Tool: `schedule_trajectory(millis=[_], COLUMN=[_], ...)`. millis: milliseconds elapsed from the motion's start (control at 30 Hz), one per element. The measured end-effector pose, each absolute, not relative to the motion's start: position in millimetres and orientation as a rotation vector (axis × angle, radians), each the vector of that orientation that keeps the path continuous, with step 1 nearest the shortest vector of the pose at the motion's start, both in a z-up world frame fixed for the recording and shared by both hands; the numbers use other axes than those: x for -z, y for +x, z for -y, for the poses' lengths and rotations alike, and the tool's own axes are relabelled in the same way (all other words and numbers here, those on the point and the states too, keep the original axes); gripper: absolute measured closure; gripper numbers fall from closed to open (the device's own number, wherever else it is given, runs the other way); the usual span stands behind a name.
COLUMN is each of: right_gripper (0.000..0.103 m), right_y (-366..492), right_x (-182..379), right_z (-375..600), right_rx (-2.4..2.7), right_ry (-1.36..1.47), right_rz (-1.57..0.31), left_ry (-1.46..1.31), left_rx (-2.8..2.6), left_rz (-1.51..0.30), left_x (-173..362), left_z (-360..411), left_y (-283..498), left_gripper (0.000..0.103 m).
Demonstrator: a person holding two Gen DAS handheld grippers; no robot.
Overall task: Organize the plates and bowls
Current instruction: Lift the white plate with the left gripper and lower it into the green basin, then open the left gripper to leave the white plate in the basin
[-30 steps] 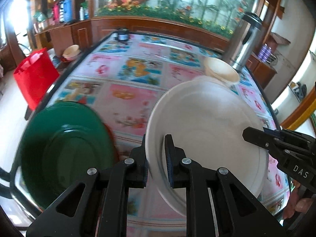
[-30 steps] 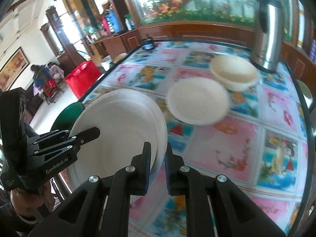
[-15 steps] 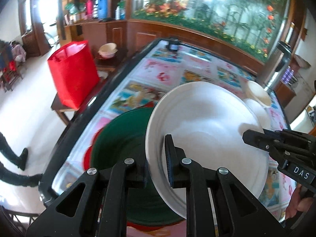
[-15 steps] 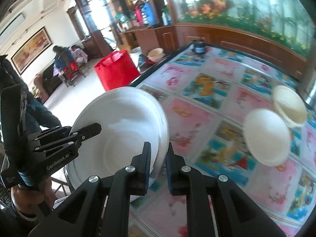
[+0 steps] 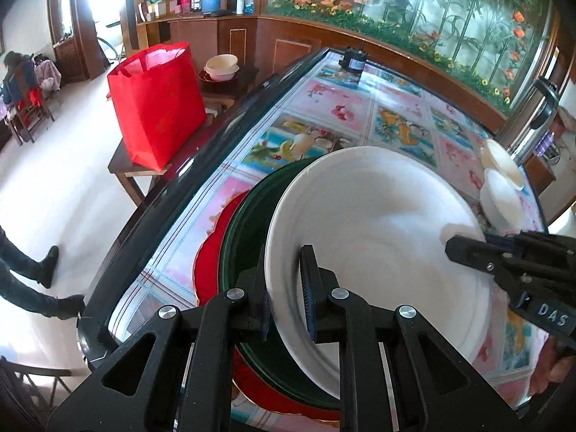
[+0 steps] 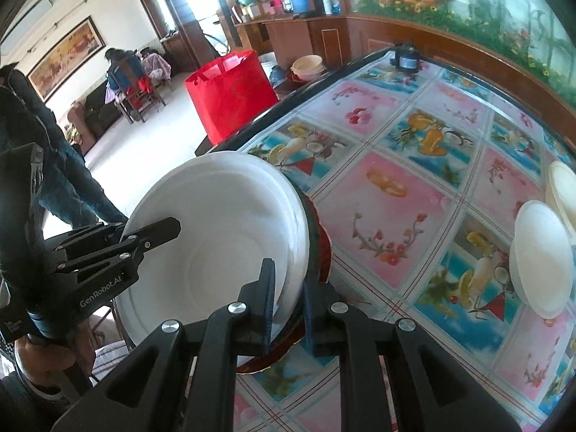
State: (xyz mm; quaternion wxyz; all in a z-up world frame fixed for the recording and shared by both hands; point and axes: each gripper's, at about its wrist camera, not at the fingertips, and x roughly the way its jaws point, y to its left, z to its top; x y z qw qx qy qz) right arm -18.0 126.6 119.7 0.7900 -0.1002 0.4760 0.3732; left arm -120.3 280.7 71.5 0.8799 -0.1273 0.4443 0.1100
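Observation:
A large white plate [image 5: 378, 230] [image 6: 216, 252] hangs between both grippers. My left gripper [image 5: 286, 304] is shut on its near left rim. My right gripper [image 6: 288, 309] is shut on the opposite rim. The plate hovers over a dark green plate [image 5: 248, 223], which lies on a red scalloped plate [image 5: 210, 262] near the table's left edge. In the right wrist view only slivers of the green and red plates [image 6: 324, 248] peek out past the white one. A smaller white plate [image 6: 540, 270] [image 5: 500, 198] and a cream bowl [image 5: 502, 162] [image 6: 563, 194] sit on the table's right side.
The table [image 6: 414, 187] wears a fruit-patterned cloth. A steel thermos [image 5: 532, 118] stands at the far right, a small dark jar [image 5: 354, 59] at the far end. Beside the left edge, a red bag [image 5: 158, 100] rests on a low stool. A person's legs [image 5: 28, 280] stand nearby.
Both grippers carried the white plate leftward across the table, from beside the green plate to above it. The small white plate and cream bowl are left behind at the right.

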Motion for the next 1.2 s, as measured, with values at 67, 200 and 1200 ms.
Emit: schedule_trajectory(millis=[67, 200, 1200], right_gripper=[0.089, 0.089, 0.087], right_y=[-18.0, -21.1, -24.2], right_x=[-117.6, -116.7, -125.1], right_z=[-128.9, -132.3, -115.1], right_rx=[-0.798, -0.794, -0.777], right_ry=[-0.224, -0.242, -0.188], right_rz=[-1.029, -1.031, -1.016], left_ry=[-0.257, -0.233, -0.216], left_rx=[-0.235, -0.250, -0.255], left_rz=[-0.921, -0.902, -0.805], left_x=[-69.2, -70.4, -82.7], left_z=[-280.0, -280.5, -278.0], left_y=[-120.9, -123.8, -128.7], left_gripper=[0.088, 0.088, 0.060])
